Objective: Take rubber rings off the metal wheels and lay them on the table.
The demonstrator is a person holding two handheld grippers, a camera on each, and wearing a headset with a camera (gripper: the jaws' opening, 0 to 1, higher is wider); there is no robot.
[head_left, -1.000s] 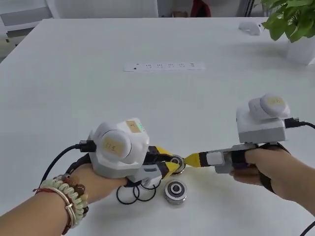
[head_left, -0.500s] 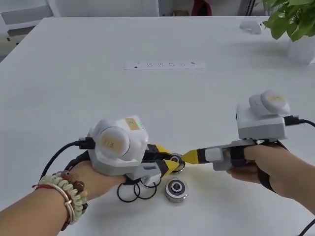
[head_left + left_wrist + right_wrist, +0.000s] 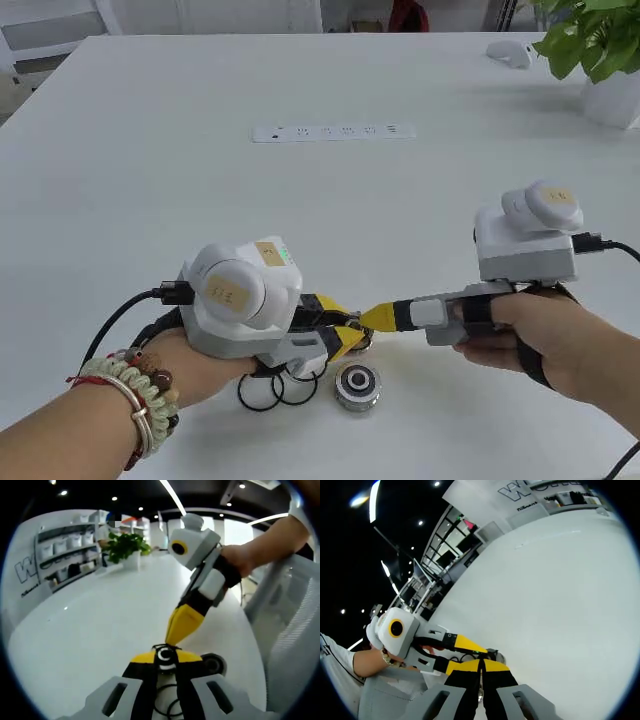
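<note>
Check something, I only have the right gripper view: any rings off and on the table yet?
Observer: Yes. Two black rubber rings lie on the table, just under the left tool.
Operator: Spare wheels?
Observer: One loose metal wheel lies flat beside those rings.
Operator: Where is my tip?
Observer: The right tool, shut, touches the rim of the clamped wheel in the left tool.
</note>
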